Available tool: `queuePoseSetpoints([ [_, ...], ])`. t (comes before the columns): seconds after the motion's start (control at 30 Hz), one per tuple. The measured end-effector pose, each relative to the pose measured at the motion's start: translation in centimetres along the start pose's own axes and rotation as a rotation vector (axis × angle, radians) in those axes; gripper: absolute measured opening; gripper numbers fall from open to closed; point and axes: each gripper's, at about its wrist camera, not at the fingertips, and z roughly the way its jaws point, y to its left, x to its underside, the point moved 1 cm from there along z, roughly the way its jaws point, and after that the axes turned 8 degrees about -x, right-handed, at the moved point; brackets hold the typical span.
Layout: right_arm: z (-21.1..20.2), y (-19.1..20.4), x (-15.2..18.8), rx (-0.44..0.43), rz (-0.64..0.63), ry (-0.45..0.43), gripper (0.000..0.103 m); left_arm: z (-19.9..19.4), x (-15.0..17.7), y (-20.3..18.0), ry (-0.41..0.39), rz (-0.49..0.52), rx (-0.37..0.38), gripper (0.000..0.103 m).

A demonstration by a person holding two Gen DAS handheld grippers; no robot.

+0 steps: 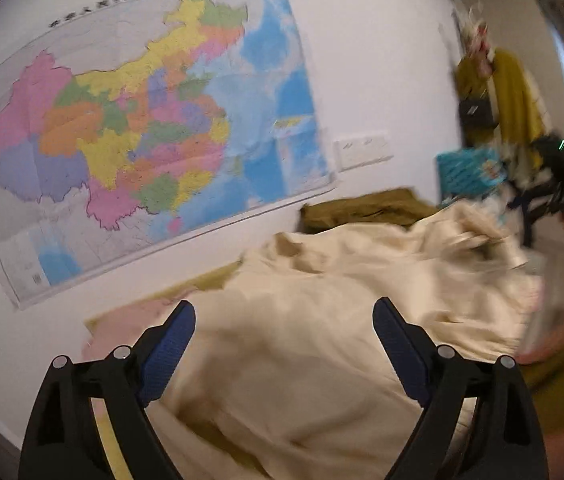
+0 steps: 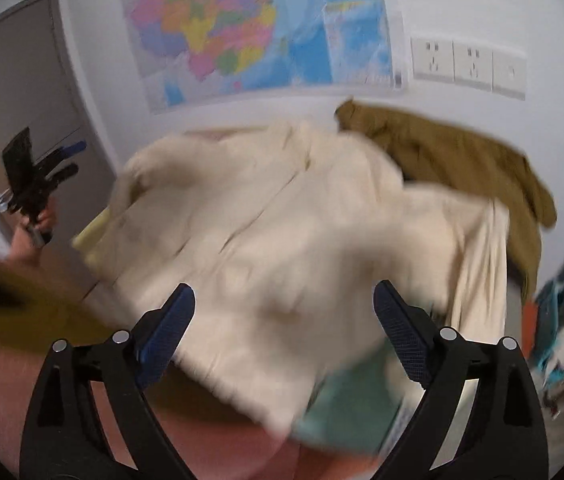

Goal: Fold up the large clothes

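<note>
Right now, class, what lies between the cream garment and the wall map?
In the right wrist view, an olive-brown garment lies behind the cream garment, then bare white wall below the map.

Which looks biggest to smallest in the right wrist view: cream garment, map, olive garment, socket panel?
1. Cream garment, though it lies nearest the camera.
2. Map.
3. Olive garment, close to the map; unsure.
4. Socket panel.

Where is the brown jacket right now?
The brown jacket lies at the back right in the right wrist view, against the wall under the sockets, behind the cream garment.
</note>
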Motion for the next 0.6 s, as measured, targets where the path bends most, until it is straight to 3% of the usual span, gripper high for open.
queuePoseSetpoints([
  [0.1, 6.9, -1.5, -4.2, 0.087, -0.006, 0.020, 0.085, 6.6, -0.4, -0.9, 0.107, 0.044, -0.044, 0.087],
  [0.2, 13.3, -3.7, -7.6, 0.130, -0.006, 0.057, 0.085, 14.8, -0.3, -0.9, 0.246, 0.105, -0.180, 0.081],
  [0.37, 24.0, -8.0, -12.3, 0.292, -0.070, 0.173, 0.085, 24.5, 1.0, 1.4, 0.428, 0.006, -0.178, 0.077],
  [0.43, 26.3, -9.2, -13.4, 0.290, -0.067, 0.200, 0.085, 26.9, 1.5, 2.1, 0.470, -0.017, -0.188, 0.076],
  [0.5, 27.9, -9.8, -14.3, 0.330, -0.101, 0.213, 0.086, 28.7, 2.0, 2.5, 0.512, -0.020, -0.203, 0.066],
  [0.57, 29.7, -10.1, -15.1, 0.349, -0.148, 0.227, 0.086, 30.2, 2.7, 3.0, 0.563, -0.036, -0.202, 0.032],
  [0.6, 30.6, -10.2, -15.5, 0.345, -0.175, 0.236, 0.083, 31.2, 3.1, 3.5, 0.593, -0.068, -0.194, 0.027],
])
